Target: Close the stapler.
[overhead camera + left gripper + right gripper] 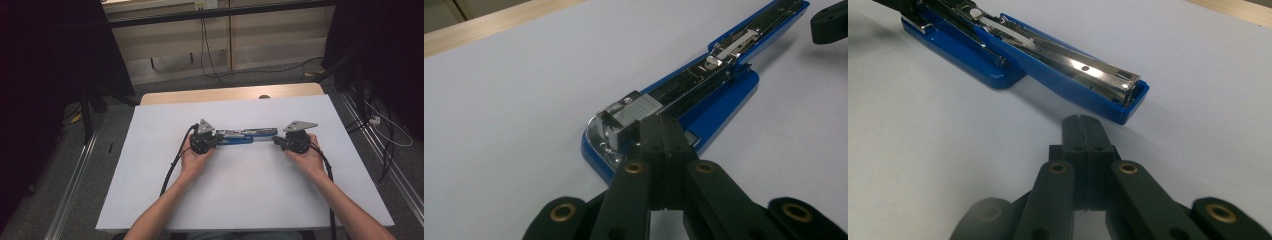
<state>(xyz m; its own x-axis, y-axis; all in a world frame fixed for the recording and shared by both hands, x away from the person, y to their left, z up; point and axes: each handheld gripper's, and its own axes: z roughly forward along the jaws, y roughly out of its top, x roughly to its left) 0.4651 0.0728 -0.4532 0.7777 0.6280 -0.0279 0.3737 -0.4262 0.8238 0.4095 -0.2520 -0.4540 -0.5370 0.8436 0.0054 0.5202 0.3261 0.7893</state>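
Item: blue plastic stapler with chrome metal magazine (245, 135), swung fully open and lying flat in one long line on the white rectangular table top (240, 200); position, near the middle of that top, long axis running side to side; in the left gripper view the base (719, 102) carries a chrome anvil plate (606, 132) at its near end, the staple channel (694, 80) lying above it, the opened blue arm (774, 25) extending beyond the stapler's hinge; in the right gripper view the opened arm's chrome-lined end (1128, 92) faces the camera.

Item: left gripper (216, 138), black, two jaws, grey three-cornered plate on top, held in the person's left hand (196, 159); position, at the stapler's left end; fingers pressed together with nothing between them; tips resting on or just over the grey ridged block (636, 107) at the stapler's anvil end, contact not certain.

Item: right gripper (276, 141), black, same build, held in the person's right hand (306, 159); position, at the stapler's right end; fingers (1075, 131) pressed together, empty; tips just beside the open arm's end, a narrow strip of table between.

Item: light wooden table edge (230, 93), beyond the stapler, along the white top's far side.

Item: black cables (172, 167), trailing from each gripper towards the near edge, away from the stapler.
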